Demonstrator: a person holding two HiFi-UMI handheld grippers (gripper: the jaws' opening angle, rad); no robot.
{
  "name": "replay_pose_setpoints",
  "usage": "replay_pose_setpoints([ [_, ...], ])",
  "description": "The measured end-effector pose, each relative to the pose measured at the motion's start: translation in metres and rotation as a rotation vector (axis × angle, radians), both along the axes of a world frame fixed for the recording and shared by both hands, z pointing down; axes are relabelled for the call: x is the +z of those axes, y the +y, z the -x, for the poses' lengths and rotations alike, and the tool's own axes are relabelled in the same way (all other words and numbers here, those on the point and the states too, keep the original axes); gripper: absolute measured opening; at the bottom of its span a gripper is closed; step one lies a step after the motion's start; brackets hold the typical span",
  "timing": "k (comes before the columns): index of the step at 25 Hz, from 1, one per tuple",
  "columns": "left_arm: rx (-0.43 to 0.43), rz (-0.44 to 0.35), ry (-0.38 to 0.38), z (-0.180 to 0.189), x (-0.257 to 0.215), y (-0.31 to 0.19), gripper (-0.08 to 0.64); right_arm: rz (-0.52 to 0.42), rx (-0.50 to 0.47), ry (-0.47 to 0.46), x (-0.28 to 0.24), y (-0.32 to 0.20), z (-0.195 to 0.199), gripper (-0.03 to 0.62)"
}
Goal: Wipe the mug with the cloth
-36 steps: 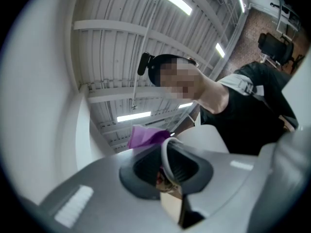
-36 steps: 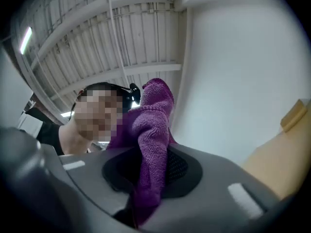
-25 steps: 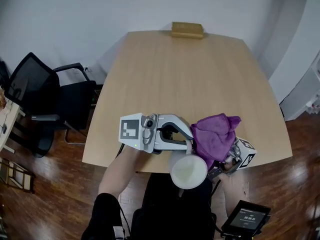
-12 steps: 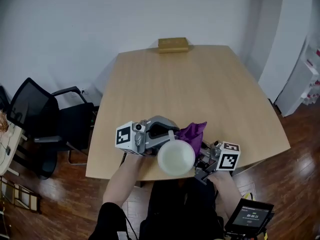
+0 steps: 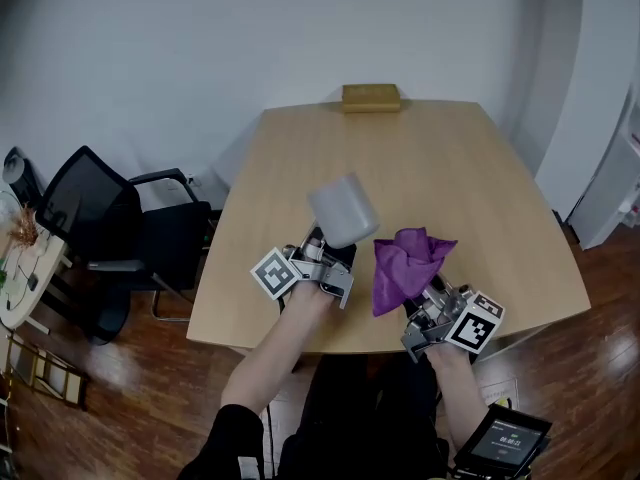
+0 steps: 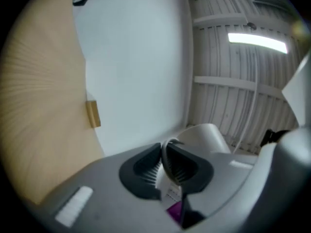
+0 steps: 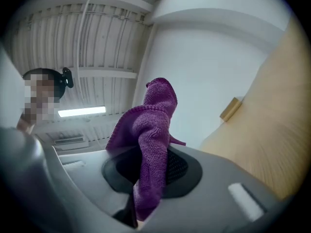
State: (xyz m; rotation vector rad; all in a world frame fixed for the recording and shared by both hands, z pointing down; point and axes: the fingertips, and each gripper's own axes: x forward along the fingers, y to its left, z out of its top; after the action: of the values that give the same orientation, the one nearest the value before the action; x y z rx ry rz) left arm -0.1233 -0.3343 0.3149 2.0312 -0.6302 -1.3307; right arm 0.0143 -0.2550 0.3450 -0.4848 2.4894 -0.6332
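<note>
My left claw (image 5: 322, 253) pinches the mug (image 5: 343, 211) by its handle, raised over the table (image 5: 440, 158). My right claw (image 5: 428, 300) pinches the purple cloth (image 5: 405, 260), bunched upright just beside the mug.

Head view: jaws of left gripper (image 5: 328, 250) covered by mug (image 5: 343, 211); mug's mouth and handle out of sight. Jaws of right gripper (image 5: 422, 296) buried under cloth (image 5: 405, 266). Handheld screen (image 5: 503, 446) cropped by bottom edge, print too small to read. Tan block (image 5: 370, 96) at rear too small to identify.
</note>
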Motion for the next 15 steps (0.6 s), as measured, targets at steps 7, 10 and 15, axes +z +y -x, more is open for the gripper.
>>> replay_pose_setpoints([
  [7,-0.106,0.168,0.127,-0.002,0.026,-0.004,0.058,-0.449,0.206,0.158,-0.061,0.028,0.026,0.065],
  [10,-0.081,0.184,0.178,-0.020,0.029,0.002,0.058,-0.608,0.279,0.269,-0.066,0.032,0.040,0.066],
  [15,-0.058,0.206,0.228,-0.029,0.032,0.011,0.060,-0.527,0.376,0.352,-0.046,0.007,0.025,0.066],
])
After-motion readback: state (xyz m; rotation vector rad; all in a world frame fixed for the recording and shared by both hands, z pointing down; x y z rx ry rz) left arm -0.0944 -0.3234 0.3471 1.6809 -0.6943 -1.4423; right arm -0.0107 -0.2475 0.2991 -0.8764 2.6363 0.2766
